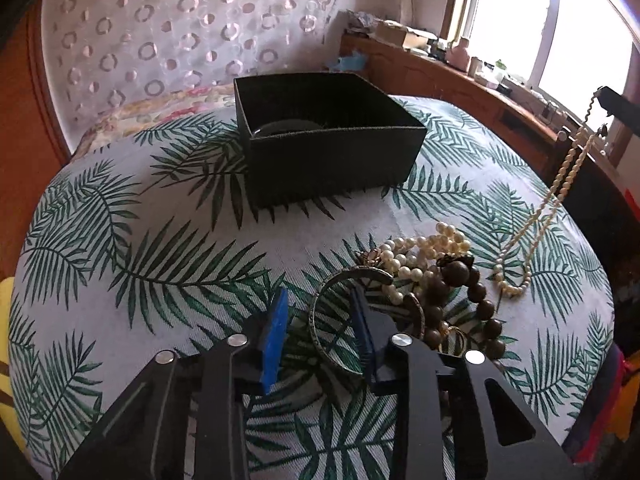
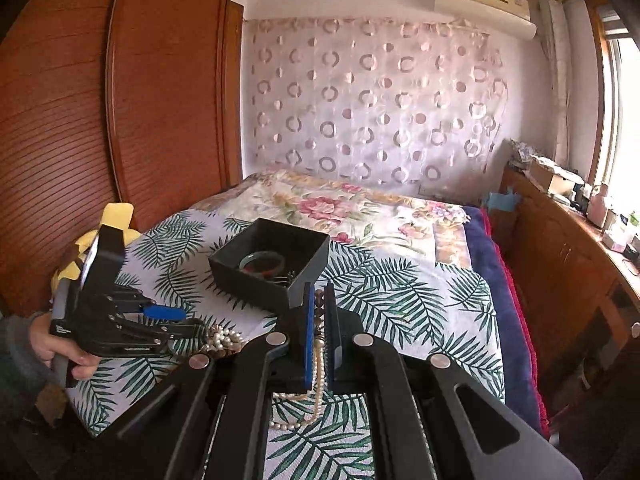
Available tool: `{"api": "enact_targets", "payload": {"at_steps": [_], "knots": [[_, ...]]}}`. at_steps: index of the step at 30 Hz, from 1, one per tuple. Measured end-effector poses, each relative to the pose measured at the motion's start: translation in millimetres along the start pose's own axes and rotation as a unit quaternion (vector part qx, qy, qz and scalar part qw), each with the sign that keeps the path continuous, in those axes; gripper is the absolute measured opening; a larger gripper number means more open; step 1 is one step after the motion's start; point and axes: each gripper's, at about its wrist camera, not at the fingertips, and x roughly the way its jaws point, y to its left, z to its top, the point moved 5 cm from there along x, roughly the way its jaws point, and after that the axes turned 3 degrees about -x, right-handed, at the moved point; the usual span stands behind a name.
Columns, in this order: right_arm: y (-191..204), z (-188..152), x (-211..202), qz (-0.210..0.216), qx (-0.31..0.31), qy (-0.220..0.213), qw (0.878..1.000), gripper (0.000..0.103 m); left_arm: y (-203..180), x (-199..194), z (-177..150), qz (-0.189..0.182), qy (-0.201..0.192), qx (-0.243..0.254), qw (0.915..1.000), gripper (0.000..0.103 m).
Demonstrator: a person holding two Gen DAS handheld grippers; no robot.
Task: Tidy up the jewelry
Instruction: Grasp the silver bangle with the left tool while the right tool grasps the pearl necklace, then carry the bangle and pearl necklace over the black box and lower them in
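A black open box (image 1: 332,140) stands on the palm-leaf cloth; the right wrist view shows it (image 2: 272,264) with a green bangle (image 2: 262,262) inside. A jewelry pile lies near me: a patterned bangle (image 1: 340,312), white pearls (image 1: 420,248), dark wooden beads (image 1: 460,280). My left gripper (image 1: 320,312) is open, its fingers straddling the bangle's left rim; it also shows in the right wrist view (image 2: 176,320). My right gripper (image 2: 318,304) is shut on a cream pearl necklace (image 2: 316,392), which hangs down to the cloth (image 1: 556,200).
The leaf-print cloth (image 1: 160,240) covers a bed with a floral blanket (image 2: 340,208) behind. A wooden wardrobe (image 2: 140,100) stands at left, a cluttered wooden shelf (image 1: 460,68) under the window at right. A yellow object (image 2: 112,220) lies at the bed's left edge.
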Motion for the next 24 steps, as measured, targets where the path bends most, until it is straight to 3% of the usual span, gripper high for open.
{"api": "enact_targets", "payload": {"at_steps": [2, 4, 10, 24], "knots": [[2, -1, 1, 0.001, -0.002, 0.001, 1.0, 0.005, 1, 1, 1, 0.003, -0.001, 0.001, 1.0, 0.024], [5, -2, 2, 0.003, -0.005, 0.003, 1.0, 0.005, 1, 2, 1, 0.004, 0.001, 0.004, 1.0, 0.007], [10, 5, 3, 0.006, -0.014, -0.001, 1.0, 0.005, 2, -6, 3, 0.001, -0.011, 0.003, 0.9999, 0.004], [15, 69, -9, 0.003, -0.04, -0.051, 0.998, 0.005, 2, -67, 31, 0.019, -0.103, -0.006, 0.9945, 0.004]]}}
